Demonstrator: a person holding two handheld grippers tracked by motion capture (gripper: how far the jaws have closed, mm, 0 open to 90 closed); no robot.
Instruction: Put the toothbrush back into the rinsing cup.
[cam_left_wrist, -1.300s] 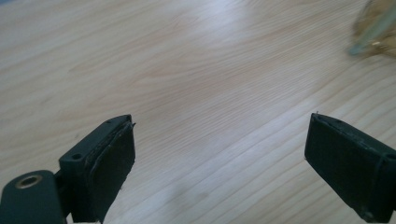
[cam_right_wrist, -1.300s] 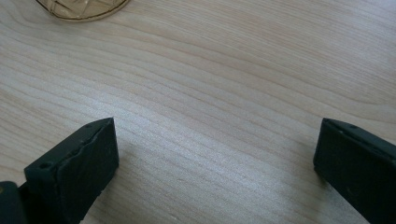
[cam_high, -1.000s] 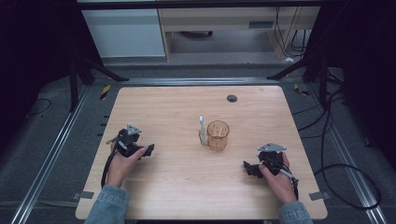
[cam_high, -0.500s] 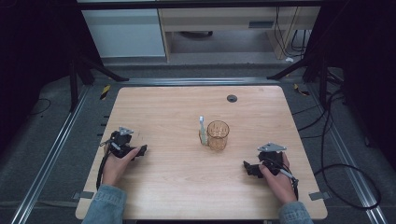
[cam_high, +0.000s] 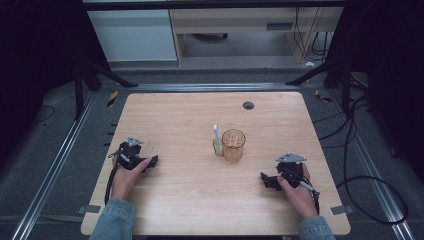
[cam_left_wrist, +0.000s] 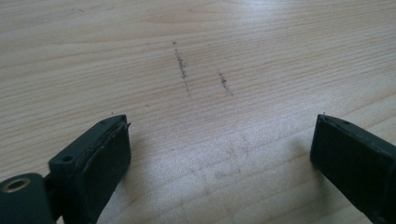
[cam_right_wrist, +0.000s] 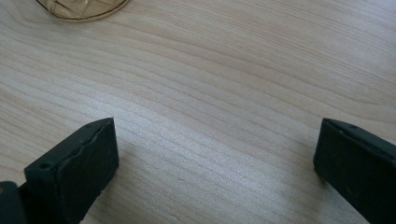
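An amber glass cup (cam_high: 233, 144) stands upright near the middle of the wooden table (cam_high: 200, 200). A white toothbrush (cam_high: 216, 138) leans against the cup's left side. My left gripper (cam_high: 150, 162) rests on the table at the left, open, with bare wood between its jaws (cam_left_wrist: 219, 140). My right gripper (cam_high: 265, 180) rests at the right, open and holding nothing (cam_right_wrist: 217, 149). The cup's base (cam_right_wrist: 81, 7) shows at the top left of the right gripper view.
A small dark round grommet (cam_high: 248, 105) sits in the table's far side. Cables (cam_high: 360, 150) trail on the floor to the right of the table. Pencil-like marks (cam_left_wrist: 182, 70) cross the wood ahead of the left gripper.
My left gripper has drawn back to the left and toward the near edge. The right gripper, cup and toothbrush have stayed put.
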